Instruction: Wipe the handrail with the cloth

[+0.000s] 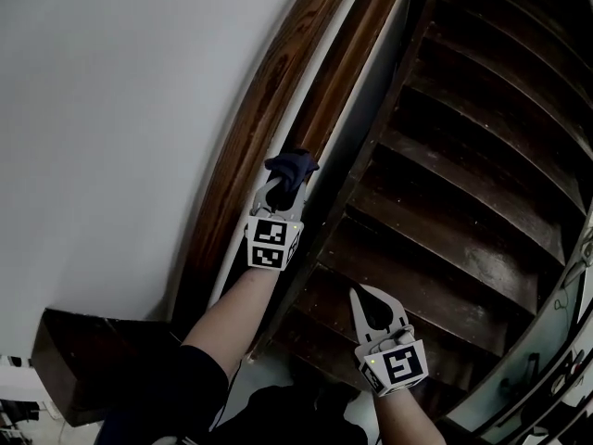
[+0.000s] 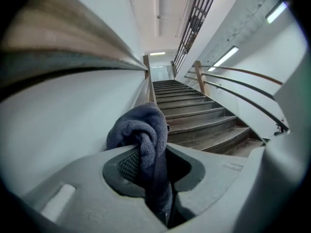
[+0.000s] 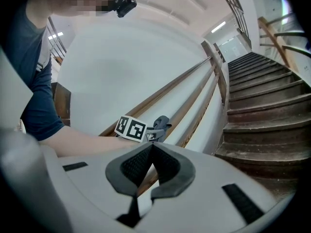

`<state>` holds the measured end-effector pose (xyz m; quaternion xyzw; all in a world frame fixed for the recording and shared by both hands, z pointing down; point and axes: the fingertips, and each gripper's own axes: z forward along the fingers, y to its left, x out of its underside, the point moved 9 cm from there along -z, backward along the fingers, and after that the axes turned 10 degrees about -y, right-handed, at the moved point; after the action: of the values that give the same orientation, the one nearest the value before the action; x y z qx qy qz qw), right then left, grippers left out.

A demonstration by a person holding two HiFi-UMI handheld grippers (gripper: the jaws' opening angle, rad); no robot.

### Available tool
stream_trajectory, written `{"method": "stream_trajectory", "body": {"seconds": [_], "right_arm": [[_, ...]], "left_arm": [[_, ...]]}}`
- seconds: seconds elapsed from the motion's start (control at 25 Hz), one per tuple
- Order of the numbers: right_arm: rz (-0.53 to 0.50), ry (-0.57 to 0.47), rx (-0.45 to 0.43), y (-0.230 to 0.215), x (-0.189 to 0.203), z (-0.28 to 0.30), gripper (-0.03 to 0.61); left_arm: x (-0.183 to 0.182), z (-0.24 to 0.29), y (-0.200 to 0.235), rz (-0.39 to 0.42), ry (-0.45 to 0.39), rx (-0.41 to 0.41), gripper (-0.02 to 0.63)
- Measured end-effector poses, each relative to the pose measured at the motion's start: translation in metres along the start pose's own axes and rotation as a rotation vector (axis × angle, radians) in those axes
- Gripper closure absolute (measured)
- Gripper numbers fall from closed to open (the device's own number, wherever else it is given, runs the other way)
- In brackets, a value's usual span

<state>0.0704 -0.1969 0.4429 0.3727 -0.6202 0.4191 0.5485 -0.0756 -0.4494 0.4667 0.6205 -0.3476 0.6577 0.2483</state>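
Two grippers in play: the left gripper (image 1: 283, 186) sits mid-frame in the head view, clamped on a dark blue cloth (image 1: 293, 168) whose bunched end rests against the lower stretch of the wooden handrail (image 1: 345, 72), which runs toward the top of the frame beside the white wall (image 1: 111, 109). The right gripper (image 1: 359, 295) hangs at lower right over the stairs (image 1: 463, 156), jaws pinched together on nothing. Step in hand reads as the wiping stroke itself, probably early; the next move likely calls for sliding the cloth up along the rail, pressed to the wood, with the grip firm enough that the cloth does not drag out.
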Motion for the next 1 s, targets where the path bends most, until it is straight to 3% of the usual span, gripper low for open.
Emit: {"method": "stream_trajectory", "body": {"seconds": [0.28, 0.68, 0.84, 1.0], "right_arm": [[-0.018, 0.015, -0.006, 0.019, -0.030, -0.041, 0.569], [-0.040, -0.026, 0.008, 0.027, -0.067, -0.145, 0.569], [-0.044, -0.030, 0.019, 0.027, -0.070, -0.184, 0.569], [-0.037, -0.024, 0.029, 0.032, -0.064, -0.225, 0.569]], "left_arm": [[-0.036, -0.063, -0.057, -0.058, -0.024, 0.105, 0.517], [-0.132, -0.174, -0.183, -0.144, -0.130, 0.388, 0.517], [-0.144, -0.217, -0.235, -0.208, -0.130, 0.488, 0.517], [-0.148, -0.254, -0.283, -0.210, -0.165, 0.581, 0.517]]}}
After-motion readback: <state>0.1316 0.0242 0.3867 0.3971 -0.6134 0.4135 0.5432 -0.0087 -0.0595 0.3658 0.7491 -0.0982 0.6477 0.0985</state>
